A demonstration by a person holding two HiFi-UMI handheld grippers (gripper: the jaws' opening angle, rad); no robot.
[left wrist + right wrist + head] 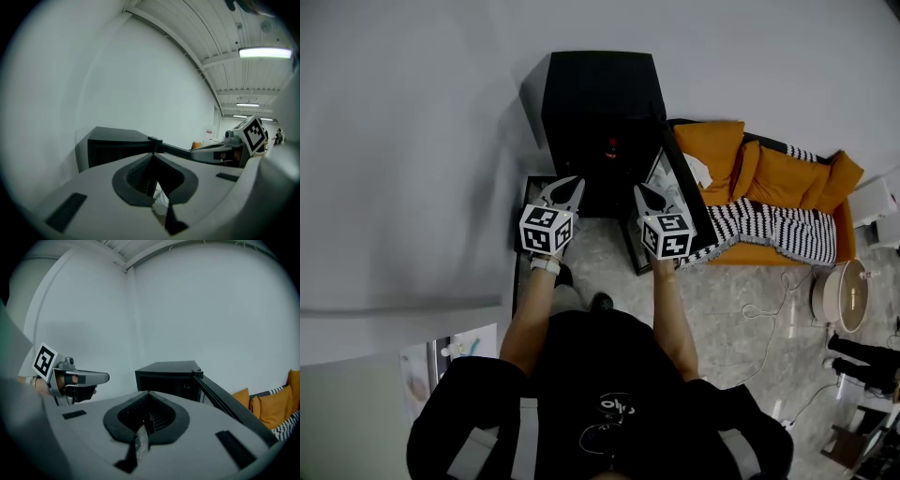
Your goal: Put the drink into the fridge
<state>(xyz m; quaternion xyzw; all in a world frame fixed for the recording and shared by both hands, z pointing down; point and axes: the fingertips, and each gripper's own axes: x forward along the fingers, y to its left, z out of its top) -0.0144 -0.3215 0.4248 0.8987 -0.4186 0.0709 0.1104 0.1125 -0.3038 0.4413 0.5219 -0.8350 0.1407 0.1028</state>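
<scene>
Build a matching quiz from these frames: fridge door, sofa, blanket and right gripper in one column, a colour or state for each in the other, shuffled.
Things:
1. fridge door
2. sofa
3. blanket
4. right gripper

Colour or state:
a. black-and-white stripes
b. jaws together, nothing between them
c. swung open
d. orange

Pairs: 1-c, 2-d, 3-a, 4-b

Black shirt [609,366], grey shoulder stripes [523,436], white wristband [546,265]
</scene>
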